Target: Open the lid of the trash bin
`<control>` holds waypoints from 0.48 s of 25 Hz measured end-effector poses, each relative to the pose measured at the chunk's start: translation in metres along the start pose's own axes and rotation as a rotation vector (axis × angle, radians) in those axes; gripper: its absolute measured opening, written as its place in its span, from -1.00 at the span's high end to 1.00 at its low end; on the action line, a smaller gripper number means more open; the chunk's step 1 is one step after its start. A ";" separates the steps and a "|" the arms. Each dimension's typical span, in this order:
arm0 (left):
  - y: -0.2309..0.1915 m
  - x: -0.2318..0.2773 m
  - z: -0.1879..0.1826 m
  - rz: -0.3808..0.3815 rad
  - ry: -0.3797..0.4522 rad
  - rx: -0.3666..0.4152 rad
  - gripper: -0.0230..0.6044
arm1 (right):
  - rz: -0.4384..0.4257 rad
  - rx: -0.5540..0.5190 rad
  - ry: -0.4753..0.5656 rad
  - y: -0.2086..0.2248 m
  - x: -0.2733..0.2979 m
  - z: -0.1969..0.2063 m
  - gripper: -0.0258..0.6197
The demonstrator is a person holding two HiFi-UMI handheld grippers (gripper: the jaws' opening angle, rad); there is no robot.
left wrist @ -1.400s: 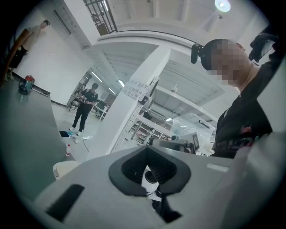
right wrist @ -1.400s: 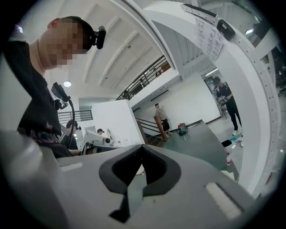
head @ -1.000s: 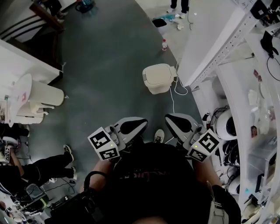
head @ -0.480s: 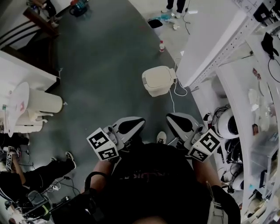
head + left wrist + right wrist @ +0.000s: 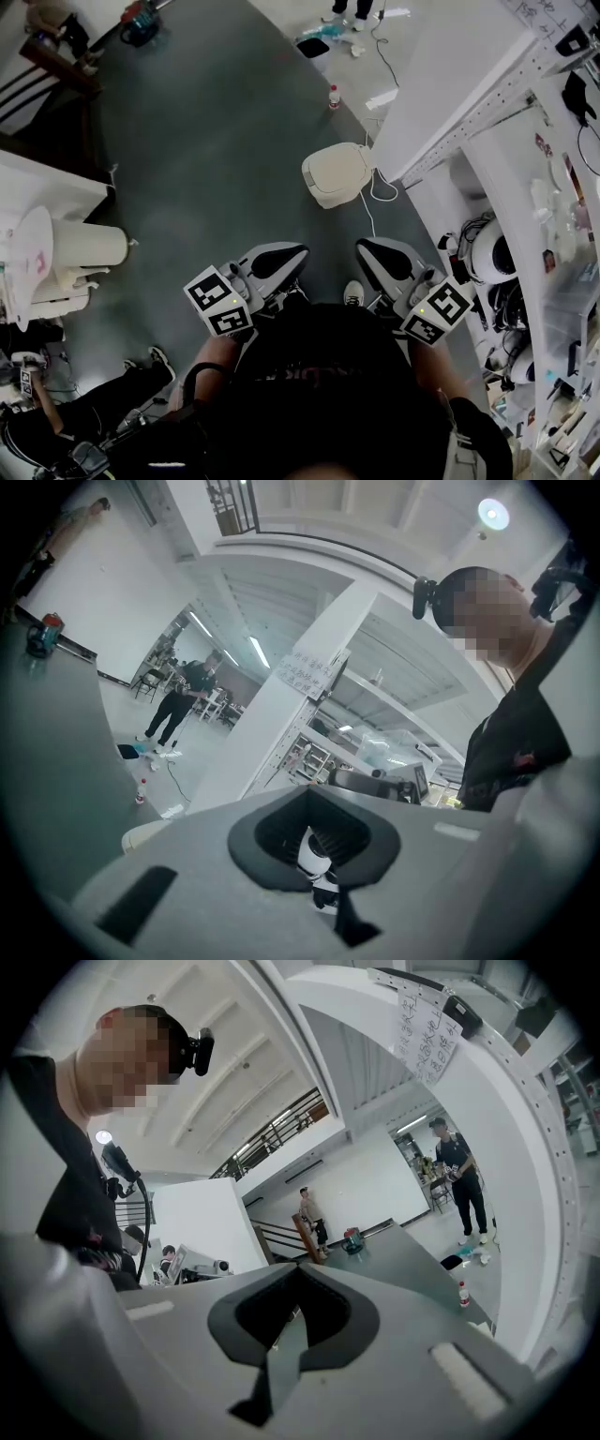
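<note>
The left gripper (image 5: 281, 256) and right gripper (image 5: 379, 253) are both clenched on nothing, well apart from the cream plastic trash bin (image 5: 327, 198), its lid (image 5: 339, 170) closed, on the dark grey floor (image 5: 206, 159).

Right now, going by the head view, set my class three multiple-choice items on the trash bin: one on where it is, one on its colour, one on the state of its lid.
1. Where is the trash bin?
A. on the grey floor, ahead of the left gripper and the right gripper
B. up on a shelf
C. tipped on its side under a chair

2. What colour is the bin?
A. red
B. cream
C. black

3. How is its lid?
A. flipped up
B. lying off on the floor
C. down, closed

Answers:
1 A: it stands on the floor beyond both grippers, and neither touches it.
2 B: both body and lid are pale cream.
3 C: the lid lies flat over the top.
</note>
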State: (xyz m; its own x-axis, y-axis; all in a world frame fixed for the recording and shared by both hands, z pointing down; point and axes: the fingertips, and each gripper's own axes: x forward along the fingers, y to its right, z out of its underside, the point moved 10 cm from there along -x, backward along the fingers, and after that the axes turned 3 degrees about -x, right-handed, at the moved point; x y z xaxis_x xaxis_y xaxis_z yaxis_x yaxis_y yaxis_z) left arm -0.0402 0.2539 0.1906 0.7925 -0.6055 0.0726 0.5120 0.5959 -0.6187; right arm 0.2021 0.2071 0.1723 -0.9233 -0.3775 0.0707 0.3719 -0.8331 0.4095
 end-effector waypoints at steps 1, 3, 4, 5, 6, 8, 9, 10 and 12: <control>-0.006 -0.003 -0.004 0.008 -0.006 0.001 0.92 | 0.011 0.002 0.002 -0.002 0.007 0.000 0.90; -0.019 -0.010 -0.013 0.021 -0.013 0.002 0.92 | 0.028 0.002 0.006 -0.005 0.021 -0.001 0.90; -0.026 -0.014 -0.017 0.026 -0.015 -0.001 0.92 | 0.036 0.002 0.008 -0.007 0.028 -0.001 0.90; -0.033 -0.018 -0.020 0.029 -0.018 -0.004 0.92 | 0.045 0.002 0.011 -0.007 0.035 -0.001 0.90; -0.039 -0.022 -0.023 0.034 -0.021 -0.007 0.92 | 0.054 0.004 0.015 -0.008 0.041 -0.001 0.90; -0.051 -0.029 -0.028 0.046 -0.031 -0.008 0.92 | 0.072 0.007 0.025 -0.010 0.053 0.000 0.90; -0.056 -0.033 -0.030 0.053 -0.037 -0.006 0.92 | 0.081 0.008 0.030 -0.012 0.059 0.001 0.90; -0.061 -0.037 -0.033 0.060 -0.042 -0.005 0.92 | 0.090 0.008 0.034 -0.014 0.065 0.002 0.90; -0.071 -0.047 -0.037 0.068 -0.051 -0.003 0.92 | 0.105 0.009 0.042 -0.018 0.077 0.005 0.90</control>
State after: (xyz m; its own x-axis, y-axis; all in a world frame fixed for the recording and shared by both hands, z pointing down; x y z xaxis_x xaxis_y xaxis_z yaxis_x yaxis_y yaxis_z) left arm -0.1267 0.2202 0.2021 0.8412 -0.5360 0.0705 0.4557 0.6328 -0.6261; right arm 0.1233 0.1954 0.1750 -0.8743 -0.4794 0.0757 0.4656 -0.7845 0.4096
